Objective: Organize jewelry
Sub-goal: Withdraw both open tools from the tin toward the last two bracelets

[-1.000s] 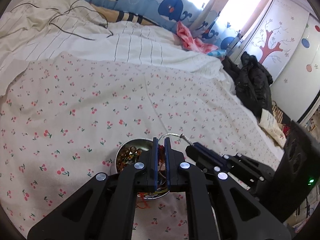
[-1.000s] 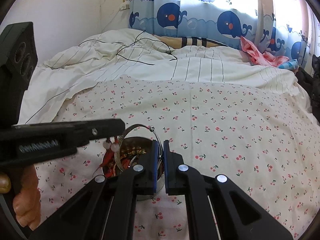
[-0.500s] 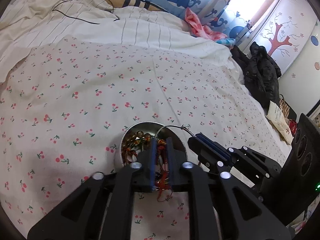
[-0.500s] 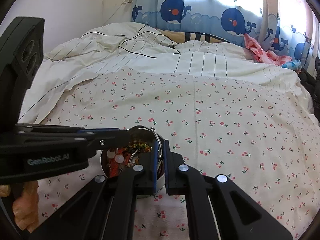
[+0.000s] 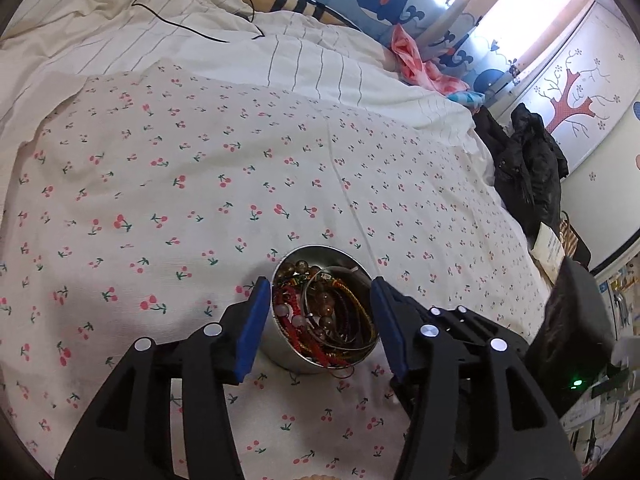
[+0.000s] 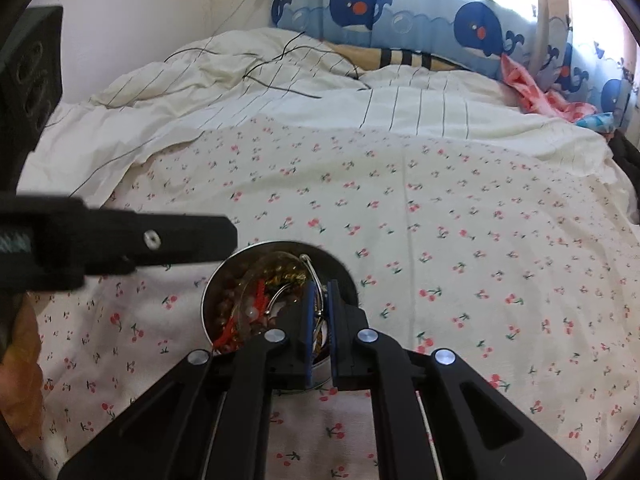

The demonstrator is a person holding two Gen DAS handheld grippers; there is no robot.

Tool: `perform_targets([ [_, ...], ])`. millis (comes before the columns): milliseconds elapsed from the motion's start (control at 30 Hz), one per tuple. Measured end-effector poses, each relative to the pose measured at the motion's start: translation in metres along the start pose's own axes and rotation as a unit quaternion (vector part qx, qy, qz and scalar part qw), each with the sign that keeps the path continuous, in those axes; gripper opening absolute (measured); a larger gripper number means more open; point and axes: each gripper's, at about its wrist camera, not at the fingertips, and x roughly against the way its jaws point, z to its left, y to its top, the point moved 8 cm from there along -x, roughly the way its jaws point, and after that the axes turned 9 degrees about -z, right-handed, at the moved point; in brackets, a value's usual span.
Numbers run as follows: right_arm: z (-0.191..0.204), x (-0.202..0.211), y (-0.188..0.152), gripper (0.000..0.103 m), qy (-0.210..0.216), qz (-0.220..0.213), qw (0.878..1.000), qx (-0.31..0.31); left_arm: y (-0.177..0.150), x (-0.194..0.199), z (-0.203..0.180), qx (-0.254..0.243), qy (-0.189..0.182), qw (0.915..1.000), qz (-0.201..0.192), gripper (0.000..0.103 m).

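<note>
A steel bowl (image 5: pixel 298 360) full of jewelry sits on the cherry-print sheet (image 5: pixel 200 184). It holds brown bead bracelets (image 5: pixel 324 308), red cords (image 5: pixel 290 330) and a thin silver bangle (image 5: pixel 340 346). My left gripper (image 5: pixel 320 286) is open over the bowl, its blue pads straddling the rim, jaws still opening with nothing gripped. In the right wrist view the bowl (image 6: pixel 212 296) lies under my right gripper (image 6: pixel 322 288). Its jaws are opening, a narrow gap with the silver bangle (image 6: pixel 308 260) passing loosely between the pads. The left gripper's finger (image 6: pixel 160 240) crosses from the left.
A striped white duvet (image 5: pixel 280 60) with a black cable (image 5: pixel 180 20) lies at the far side of the bed. Whale-print cushions (image 6: pixel 400 12), a pink cloth (image 5: pixel 412 60) and a black jacket (image 5: pixel 528 172) line the far and right edges. A hand (image 6: pixel 20 360) shows at lower left.
The left jaws went from shut to wide open, and the red cord and beads they held now lie in the bowl. The right jaws parted slightly and the silver bangle sank into the bowl.
</note>
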Motion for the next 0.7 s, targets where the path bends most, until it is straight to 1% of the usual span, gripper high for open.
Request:
perform_targets([
  [33, 0.001, -0.001, -0.001, 0.038, 0.000, 0.001, 1.000, 0.003, 0.000, 0.001, 0.001, -0.001, 0.004, 1.0000, -0.001, 0.051],
  [67, -0.001, 0.002, 0.000, 0.050, -0.004, -0.010, 1.000, -0.002, 0.000, 0.003, 0.002, -0.001, 0.007, 1.0000, -0.001, 0.051],
  [133, -0.003, 0.006, 0.003, 0.050, -0.001, -0.013, 1.000, -0.008, 0.000, 0.006, 0.004, -0.005, 0.013, 0.9999, -0.002, 0.052],
  [200, -0.009, 0.013, 0.007, 0.050, -0.010, -0.022, 1.000, -0.015, -0.001, 0.010, 0.006, -0.016, 0.024, 0.9996, -0.005, 0.052],
  [300, -0.024, 0.025, 0.010, 0.050, -0.019, -0.019, 0.999, -0.029, -0.008, 0.019, 0.009, -0.028, 0.038, 0.9989, -0.006, 0.052],
  [400, -0.035, 0.041, 0.005, 0.051, -0.016, -0.002, 0.999, -0.037, -0.022, 0.029, 0.013, -0.043, 0.050, 0.9978, 0.008, 0.052],
  [467, -0.040, 0.052, -0.004, 0.052, -0.012, 0.011, 0.999, -0.035, -0.035, 0.035, 0.013, -0.057, 0.054, 0.9967, 0.020, 0.052],
  [600, -0.037, 0.072, -0.037, 0.052, 0.023, 0.050, 0.998, -0.037, -0.073, 0.044, 0.011, -0.087, 0.051, 0.9932, 0.058, 0.052],
  [633, -0.031, 0.076, -0.048, 0.052, 0.053, 0.064, 0.996, -0.044, -0.085, 0.047, 0.012, -0.093, 0.054, 0.9919, 0.067, 0.052],
  [700, -0.017, 0.081, -0.064, 0.052, 0.094, 0.082, 0.991, -0.051, -0.103, 0.051, 0.016, -0.089, 0.056, 0.9911, 0.082, 0.052],
])
